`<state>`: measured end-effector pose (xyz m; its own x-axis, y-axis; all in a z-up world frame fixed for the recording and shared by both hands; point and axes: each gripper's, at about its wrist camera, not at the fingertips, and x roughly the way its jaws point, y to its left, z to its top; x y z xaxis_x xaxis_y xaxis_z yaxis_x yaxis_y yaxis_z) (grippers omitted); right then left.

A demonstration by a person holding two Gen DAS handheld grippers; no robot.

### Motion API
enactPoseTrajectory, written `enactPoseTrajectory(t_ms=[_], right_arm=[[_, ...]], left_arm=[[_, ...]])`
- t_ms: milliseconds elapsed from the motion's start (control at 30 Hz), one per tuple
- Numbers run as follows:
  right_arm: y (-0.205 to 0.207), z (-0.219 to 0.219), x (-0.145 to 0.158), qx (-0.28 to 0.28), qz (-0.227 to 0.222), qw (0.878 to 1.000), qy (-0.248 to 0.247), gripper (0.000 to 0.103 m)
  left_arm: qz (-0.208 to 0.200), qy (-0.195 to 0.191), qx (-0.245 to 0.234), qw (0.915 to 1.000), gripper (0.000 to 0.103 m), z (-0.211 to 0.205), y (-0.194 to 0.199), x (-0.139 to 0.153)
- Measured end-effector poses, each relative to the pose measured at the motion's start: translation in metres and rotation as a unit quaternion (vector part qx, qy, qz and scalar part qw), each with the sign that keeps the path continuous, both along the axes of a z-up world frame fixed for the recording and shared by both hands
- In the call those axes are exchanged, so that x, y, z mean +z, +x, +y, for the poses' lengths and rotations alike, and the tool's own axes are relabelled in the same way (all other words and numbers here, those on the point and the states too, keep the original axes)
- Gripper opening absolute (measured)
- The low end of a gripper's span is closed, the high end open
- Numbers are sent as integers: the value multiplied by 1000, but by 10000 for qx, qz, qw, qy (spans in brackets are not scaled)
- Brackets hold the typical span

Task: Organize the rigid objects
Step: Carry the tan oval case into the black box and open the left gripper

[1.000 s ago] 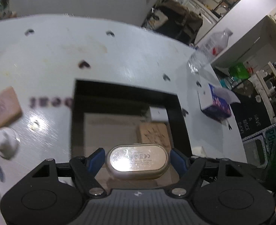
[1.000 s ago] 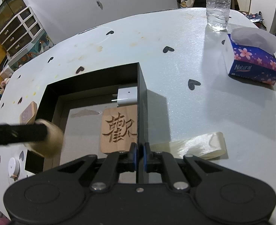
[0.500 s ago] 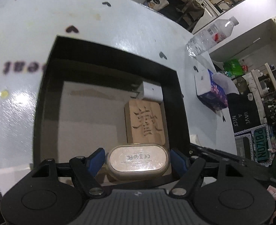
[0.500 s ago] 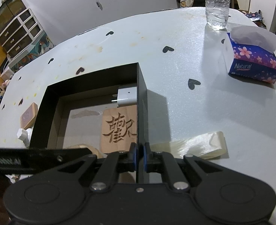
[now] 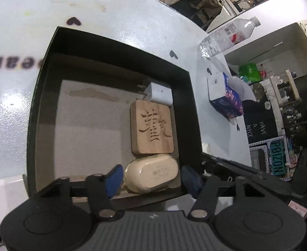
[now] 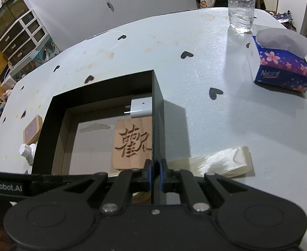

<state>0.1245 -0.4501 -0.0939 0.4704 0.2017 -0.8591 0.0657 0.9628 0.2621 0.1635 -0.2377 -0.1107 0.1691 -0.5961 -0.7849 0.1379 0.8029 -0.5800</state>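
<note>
Case (image 5: 151, 172) between spread fingers (image 5: 114, 178), untouched, in box (image 5: 192, 113).

White heart-dotted table (image 6: 216, 125) carries black box (image 6: 158, 104), tissue box (image 6: 283, 71), water bottle (image 6: 241, 4), ribbon (image 6: 220, 164).

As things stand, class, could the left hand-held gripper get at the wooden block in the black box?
Probably yes. The left hand-held gripper is already inside the black box, and the wooden block lies face-up, though the cream case sits between them.
</note>
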Motion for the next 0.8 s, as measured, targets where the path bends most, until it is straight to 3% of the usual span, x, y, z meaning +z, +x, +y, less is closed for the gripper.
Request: enactPoseTrajectory(t_ms=[200,300,433,800], right_arm=[[0,0,0,0,0,10000,2,8],[0,0,0,2,0,10000,-1,8],[0,0,0,3,0,10000,-2,8],[0,1,0,17,6,10000,-20,8]], left_arm=[[-112,260,-162,9995,41,3,-2,7],[-367,777,-388,9955,39,-1,-3,14],[-555,1513,-727,9842,39,-10,-3,15],[-641,1397,-891,9841,38,-22,-2,8]])
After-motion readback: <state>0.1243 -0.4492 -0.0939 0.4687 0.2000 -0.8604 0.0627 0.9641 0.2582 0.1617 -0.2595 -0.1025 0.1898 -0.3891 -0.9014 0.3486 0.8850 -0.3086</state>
